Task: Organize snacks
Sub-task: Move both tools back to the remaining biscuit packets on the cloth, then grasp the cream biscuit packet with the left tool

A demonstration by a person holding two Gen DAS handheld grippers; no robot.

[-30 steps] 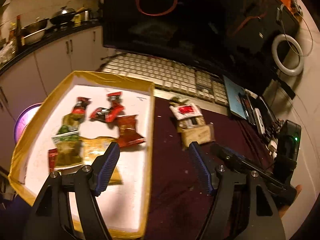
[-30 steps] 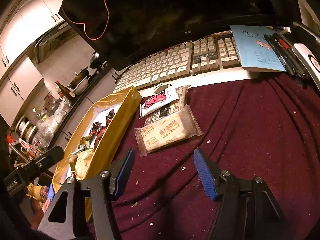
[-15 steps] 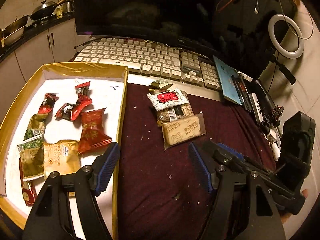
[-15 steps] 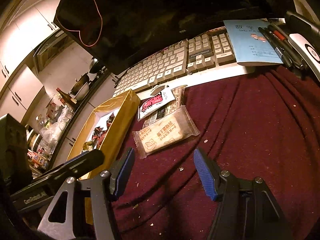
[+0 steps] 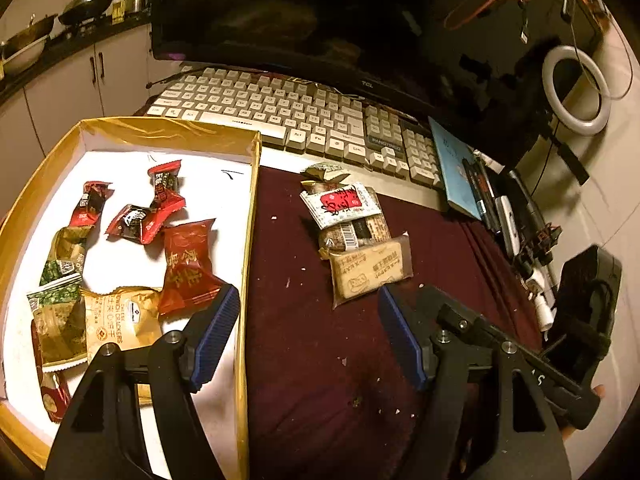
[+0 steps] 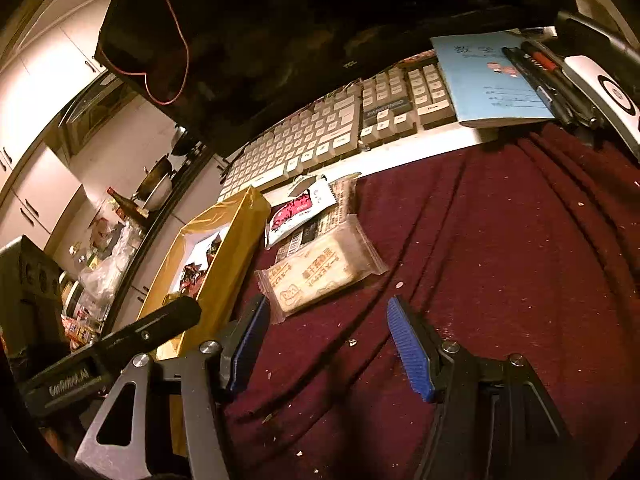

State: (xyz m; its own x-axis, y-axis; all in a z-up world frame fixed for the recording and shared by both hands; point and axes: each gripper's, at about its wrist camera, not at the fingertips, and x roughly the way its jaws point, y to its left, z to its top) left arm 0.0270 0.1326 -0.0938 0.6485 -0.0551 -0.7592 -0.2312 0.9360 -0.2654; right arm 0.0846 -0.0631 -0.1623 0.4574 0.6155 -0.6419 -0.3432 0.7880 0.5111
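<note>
A gold-rimmed box (image 5: 249, 216) with a white floor lies at the left and holds several wrapped snacks, among them a red packet (image 5: 188, 268) and a tan cracker bag (image 5: 120, 318). On the maroon cloth beside it lies a small pile: a beige cracker pack (image 5: 370, 270) (image 6: 320, 274) nearest, a barcoded pack under a white-and-red packet (image 5: 340, 204) (image 6: 294, 214) behind. My left gripper (image 5: 310, 338) hangs open over the box's right wall and the cloth, short of the pile. My right gripper (image 6: 326, 344) stands open just in front of the beige pack, nothing between its fingers.
A keyboard (image 5: 280, 114) and a dark monitor (image 5: 320, 20) stand behind the cloth. A blue notebook (image 6: 488, 80) with pens lies at the right, a ring light (image 5: 576, 88) beyond. The other gripper's black body (image 6: 120, 340) shows at the lower left of the right wrist view.
The left wrist view has swung right and dipped closer: the box slid left and the snack pile came nearer. The right gripper's view barely shifted, while the left gripper's body entered it.
</note>
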